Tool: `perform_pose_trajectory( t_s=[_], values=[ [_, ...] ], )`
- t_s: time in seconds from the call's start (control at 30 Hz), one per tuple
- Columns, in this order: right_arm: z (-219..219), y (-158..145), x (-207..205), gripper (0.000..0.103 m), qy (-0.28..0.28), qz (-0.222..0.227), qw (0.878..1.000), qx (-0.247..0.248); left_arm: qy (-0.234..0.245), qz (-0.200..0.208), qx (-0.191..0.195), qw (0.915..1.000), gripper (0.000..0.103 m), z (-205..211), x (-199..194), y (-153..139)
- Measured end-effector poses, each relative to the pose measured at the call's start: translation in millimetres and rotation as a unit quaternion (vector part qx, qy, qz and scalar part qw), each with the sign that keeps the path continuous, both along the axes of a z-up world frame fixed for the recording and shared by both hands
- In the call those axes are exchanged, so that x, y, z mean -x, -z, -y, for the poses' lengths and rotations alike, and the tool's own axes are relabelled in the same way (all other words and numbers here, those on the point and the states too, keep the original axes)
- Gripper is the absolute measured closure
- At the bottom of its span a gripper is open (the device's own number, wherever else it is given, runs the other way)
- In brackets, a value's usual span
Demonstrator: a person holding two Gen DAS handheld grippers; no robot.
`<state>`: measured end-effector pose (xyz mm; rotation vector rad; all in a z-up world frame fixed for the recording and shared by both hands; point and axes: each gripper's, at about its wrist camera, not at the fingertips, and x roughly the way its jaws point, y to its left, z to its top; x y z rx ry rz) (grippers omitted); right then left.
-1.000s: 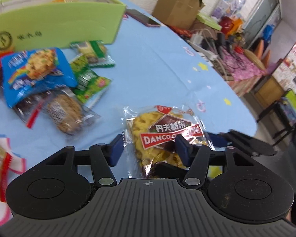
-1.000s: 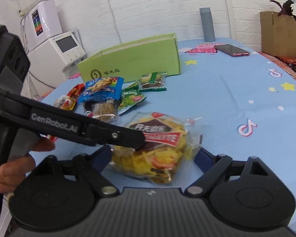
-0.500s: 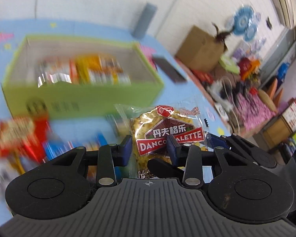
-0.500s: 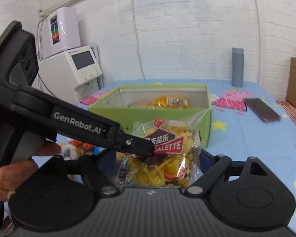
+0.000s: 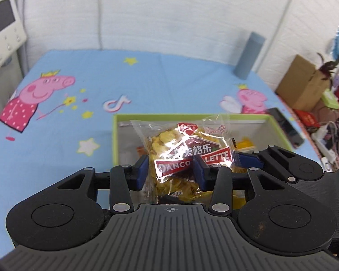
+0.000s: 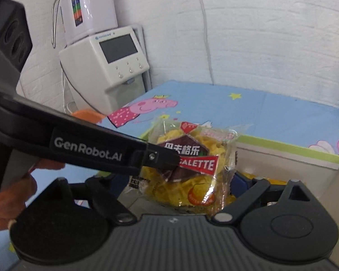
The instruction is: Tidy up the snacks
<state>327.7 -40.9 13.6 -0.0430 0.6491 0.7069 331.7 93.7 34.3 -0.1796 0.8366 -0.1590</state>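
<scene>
Two grippers meet on one galette packet (image 5: 187, 155) above the green box (image 5: 115, 133): the left gripper (image 5: 171, 169) pinches its left part narrowly, jaws just reopening; the right gripper (image 6: 176, 180), just widening, flanks it loosely.

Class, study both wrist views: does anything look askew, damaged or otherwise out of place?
Nothing looks damaged or spilled. The sealed galette packet hangs tilted above the open green box, pinched by the left gripper. The right gripper stands open around it.
</scene>
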Motion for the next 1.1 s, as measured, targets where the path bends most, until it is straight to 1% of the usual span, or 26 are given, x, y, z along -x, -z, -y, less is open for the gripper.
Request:
perform_pose_trajectory(
  t_s=[0.03, 0.07, 0.1, 0.13, 0.17, 0.23, 0.3, 0.37, 0.47, 0.57, 0.63, 0.77, 0.83, 0.93, 1.03, 1.1],
  values=[
    [-5, 6, -5, 0.008, -0.008, -0.011, 1.000, 0.005, -0.006, -0.002, 0.003, 1.0000, 0.062, -5, -3, 5],
    [-11, 12, -10, 0.008, -0.013, -0.024, 1.000, 0.007, -0.006, -0.002, 0.012, 0.9999, 0.061, -10, -4, 7],
    [-13, 15, -11, 0.008, -0.013, -0.031, 0.999, 0.008, 0.004, -0.003, 0.034, 0.9994, 0.054, -18, -2, 8],
    [-12, 15, -9, 0.008, -0.008, -0.029, 0.999, 0.013, 0.010, 0.000, 0.047, 0.9989, 0.047, -20, 2, 6],
    [-9, 13, -5, 0.008, -0.001, -0.020, 1.000, 0.015, 0.014, 0.011, 0.056, 0.9983, 0.044, -22, 10, 1],
    [3, 1, 9, 0.009, 0.018, -0.003, 1.000, 0.006, 0.020, 0.040, 0.056, 0.9974, 0.035, -21, 29, -12],
    [21, -16, 35, 0.009, 0.032, 0.023, 0.999, -0.008, 0.029, 0.064, 0.058, 0.9958, 0.032, -22, 56, -24],
    [40, -29, 70, 0.009, 0.045, 0.046, 0.998, -0.020, 0.039, 0.078, 0.068, 0.9939, 0.028, -21, 83, -29],
    [66, -28, 116, 0.009, 0.058, 0.048, 0.996, -0.038, 0.052, 0.083, 0.079, 0.9921, 0.028, -18, 121, -26],
    [80, -7, 155, 0.009, 0.067, 0.021, 0.997, -0.041, 0.053, 0.069, 0.084, 0.9927, 0.027, -11, 155, -10],
    [82, 10, 176, 0.009, 0.077, 0.007, 0.996, -0.037, 0.056, 0.049, 0.090, 0.9932, 0.027, -4, 175, 6],
    [80, 40, 207, 0.009, 0.075, -0.025, 0.996, -0.030, 0.051, -0.004, 0.111, 0.9925, 0.028, 3, 197, 41],
    [79, 46, 211, 0.009, 0.069, -0.032, 0.997, -0.031, 0.042, -0.023, 0.115, 0.9922, 0.033, 4, 197, 53],
    [76, 43, 206, 0.009, 0.067, -0.014, 0.997, -0.019, 0.039, -0.028, 0.119, 0.9917, 0.035, 5, 188, 53],
    [73, 39, 188, 0.009, 0.065, 0.003, 0.998, -0.010, 0.035, -0.024, 0.117, 0.9923, 0.036, 4, 177, 50],
    [69, 44, 171, 0.009, 0.054, -0.004, 0.998, -0.011, 0.035, -0.031, 0.121, 0.9916, 0.039, 6, 167, 51]
  ],
)
